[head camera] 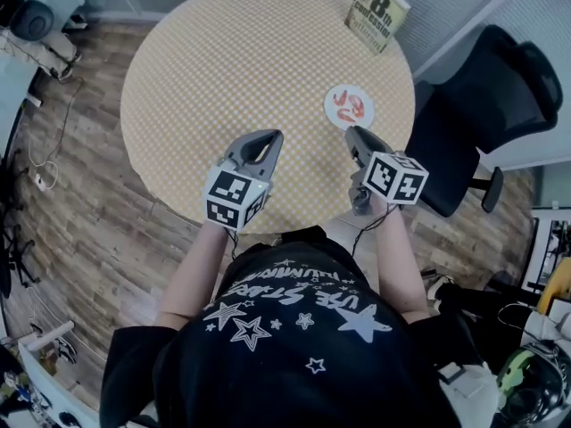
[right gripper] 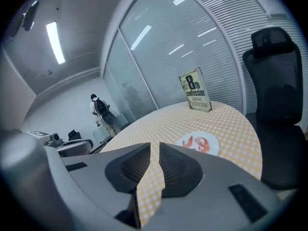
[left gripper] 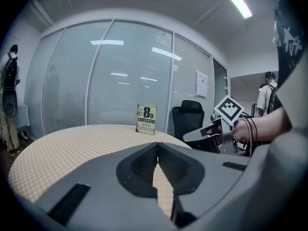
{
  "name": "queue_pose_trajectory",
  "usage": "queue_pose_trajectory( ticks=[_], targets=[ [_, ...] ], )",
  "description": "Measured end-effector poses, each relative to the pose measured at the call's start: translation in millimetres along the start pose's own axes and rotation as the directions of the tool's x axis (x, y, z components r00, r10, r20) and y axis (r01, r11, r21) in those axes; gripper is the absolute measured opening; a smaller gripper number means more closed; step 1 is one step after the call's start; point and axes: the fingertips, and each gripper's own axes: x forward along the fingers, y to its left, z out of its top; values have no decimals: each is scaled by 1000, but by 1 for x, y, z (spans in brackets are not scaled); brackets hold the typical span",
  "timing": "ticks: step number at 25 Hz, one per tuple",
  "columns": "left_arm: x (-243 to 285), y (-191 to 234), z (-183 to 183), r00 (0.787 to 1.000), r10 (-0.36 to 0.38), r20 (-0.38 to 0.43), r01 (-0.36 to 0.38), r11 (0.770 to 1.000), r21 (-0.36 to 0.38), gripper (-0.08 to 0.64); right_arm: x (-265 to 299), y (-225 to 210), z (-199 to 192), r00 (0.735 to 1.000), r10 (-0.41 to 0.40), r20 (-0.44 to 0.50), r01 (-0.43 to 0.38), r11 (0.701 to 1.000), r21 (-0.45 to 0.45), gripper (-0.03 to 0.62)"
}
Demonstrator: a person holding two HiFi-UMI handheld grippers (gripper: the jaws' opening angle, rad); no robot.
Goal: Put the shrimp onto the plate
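Note:
Two orange-red shrimp (head camera: 351,107) lie on a small white plate (head camera: 332,96) at the right side of the round table, also visible as shrimp (right gripper: 199,143) on the plate (right gripper: 214,141) in the right gripper view. My right gripper (head camera: 354,134) hovers just short of the plate, its jaws drawn almost together with only a thin slit and nothing between them (right gripper: 155,146). My left gripper (head camera: 272,137) is over the table's near edge, shut and empty (left gripper: 157,146). The plate is hidden from the left gripper view.
The table (head camera: 223,69) wears a yellow checked cloth. A book (head camera: 377,12) stands upright at its far right edge. A black office chair (head camera: 486,105) sits close beside the table on the right. People stand (right gripper: 98,110) in the background near the glass walls.

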Motion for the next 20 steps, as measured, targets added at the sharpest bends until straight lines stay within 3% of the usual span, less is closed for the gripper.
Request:
queue_pose_trajectory(
  ticks=[5,13,20],
  targets=[
    [-24,-22,1,1000,-16,23,16,1000,9,8,-27,19,-14,1000,23,20,-23,1000,0,67],
    [-43,-59,-6,996,-88,34,87,996,27,8,-81,28,-30,998,-12,69,10,1000,28,63],
    [-52,-88,-23,989,-147,15,147,989,19,8,-119,26,-63,997,-52,53,50,998,44,63]
  ],
)
